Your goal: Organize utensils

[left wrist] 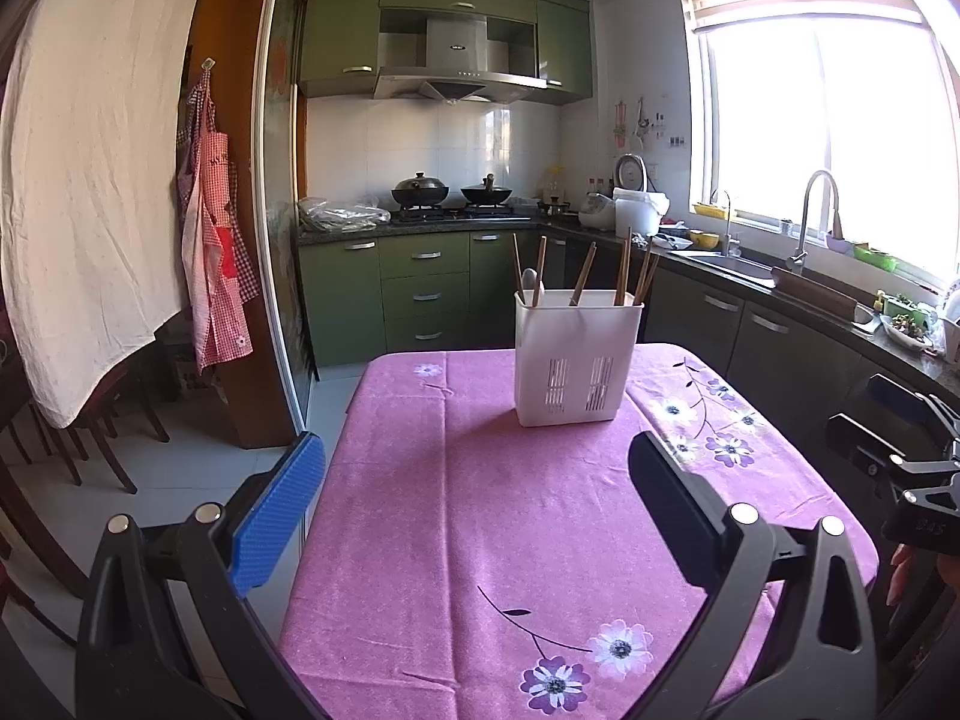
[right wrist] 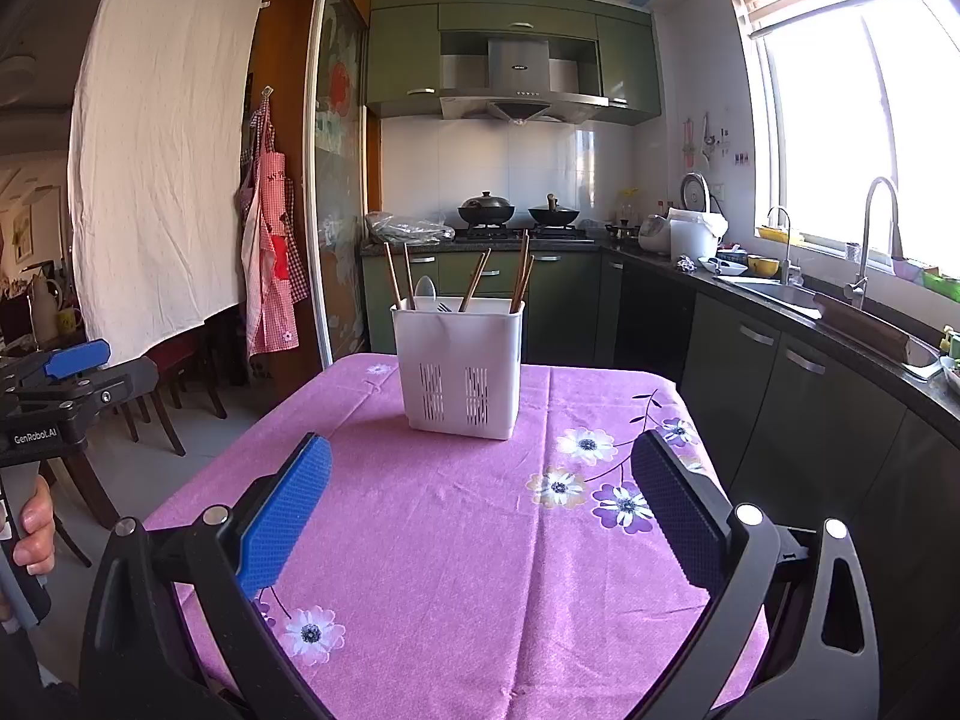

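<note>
A pink cloth [left wrist: 480,510] is covering the table. The holder [left wrist: 575,360] is standing far back, with chopsticks [left wrist: 581,282] sticking out. The left gripper [left wrist: 477,498] is hanging wide apart, empty.

From the right, the holder [right wrist: 459,369] is sitting ahead, and the right gripper [right wrist: 480,501] is also gaping, empty.

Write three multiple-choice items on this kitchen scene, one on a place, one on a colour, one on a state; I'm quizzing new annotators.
1. Where does the white utensil holder stand?
A. On the purple tablecloth
B. In the sink
C. On the stove

2. What colour are the upper cabinets?
A. Red
B. Green
C. White

3. How are the two grippers?
A. Both open and holding nothing
B. Left shut on a chopstick
C. Right shut on a spoon

Answers: 1 A, the holder sits on the purple tablecloth. 2 B, the doors are olive green. 3 A, the left gripper and right gripper show jaws spread with only cloth between.
</note>
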